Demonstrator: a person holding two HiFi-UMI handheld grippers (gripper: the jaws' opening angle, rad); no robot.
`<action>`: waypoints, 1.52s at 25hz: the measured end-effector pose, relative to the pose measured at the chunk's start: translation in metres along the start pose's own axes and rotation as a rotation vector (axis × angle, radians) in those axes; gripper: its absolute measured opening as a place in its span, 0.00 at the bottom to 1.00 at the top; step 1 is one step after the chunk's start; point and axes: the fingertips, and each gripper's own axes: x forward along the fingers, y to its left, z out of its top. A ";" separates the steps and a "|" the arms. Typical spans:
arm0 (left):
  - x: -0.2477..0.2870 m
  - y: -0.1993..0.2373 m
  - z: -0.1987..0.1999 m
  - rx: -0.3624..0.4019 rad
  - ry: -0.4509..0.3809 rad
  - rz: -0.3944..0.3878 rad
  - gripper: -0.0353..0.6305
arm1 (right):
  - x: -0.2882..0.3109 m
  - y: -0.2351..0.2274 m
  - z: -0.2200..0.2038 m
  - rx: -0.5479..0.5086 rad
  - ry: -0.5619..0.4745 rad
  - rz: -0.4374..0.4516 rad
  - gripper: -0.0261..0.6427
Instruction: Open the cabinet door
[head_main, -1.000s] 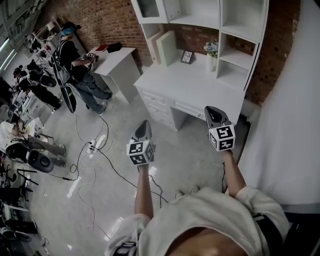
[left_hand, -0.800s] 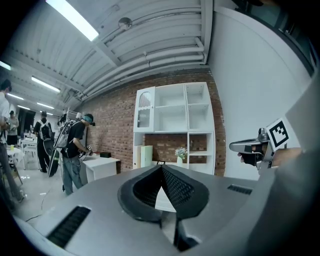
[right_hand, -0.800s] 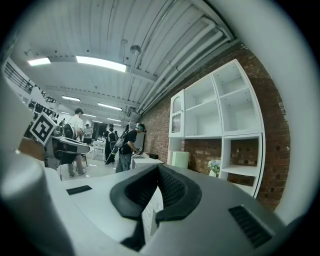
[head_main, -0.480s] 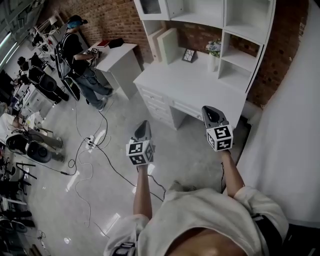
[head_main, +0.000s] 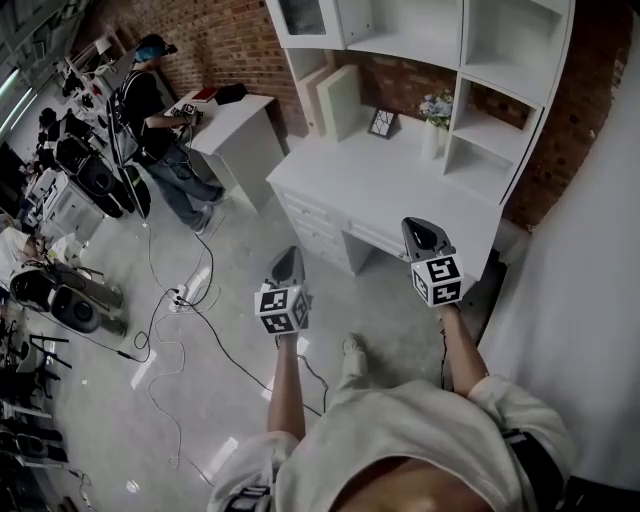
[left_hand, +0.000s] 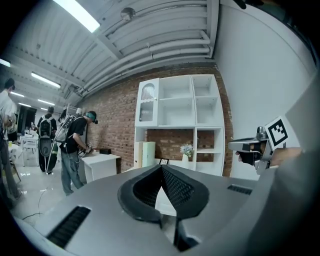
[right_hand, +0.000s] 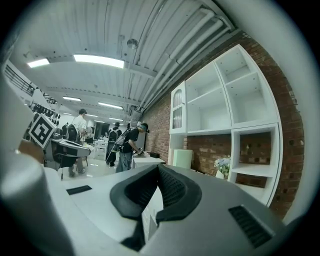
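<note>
Grey-bodied, the left gripper and the right gripper are held out level in front of the person, each with its black jaws pressed together on nothing. Just beyond and below them stands a white desk, with a vase of flowers on it ahead of the right gripper. Farther off and well above both, at the upper left corner of the shelf unit, sits the glass-fronted cabinet door, apparently closed. This looks like the approach, with nothing touched yet. Next, one gripper probably has to rise to the door's free edge, part its jaws and catch the handle, which is too small to make out.
</note>
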 end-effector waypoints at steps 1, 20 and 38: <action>0.011 0.005 0.002 -0.004 -0.003 -0.001 0.09 | 0.011 -0.003 0.001 -0.001 -0.002 0.000 0.06; 0.207 0.130 0.070 0.006 -0.052 -0.084 0.09 | 0.229 -0.045 0.045 -0.033 -0.027 -0.062 0.06; 0.314 0.180 0.042 0.010 -0.001 -0.133 0.09 | 0.332 -0.064 -0.006 -0.020 0.033 -0.076 0.06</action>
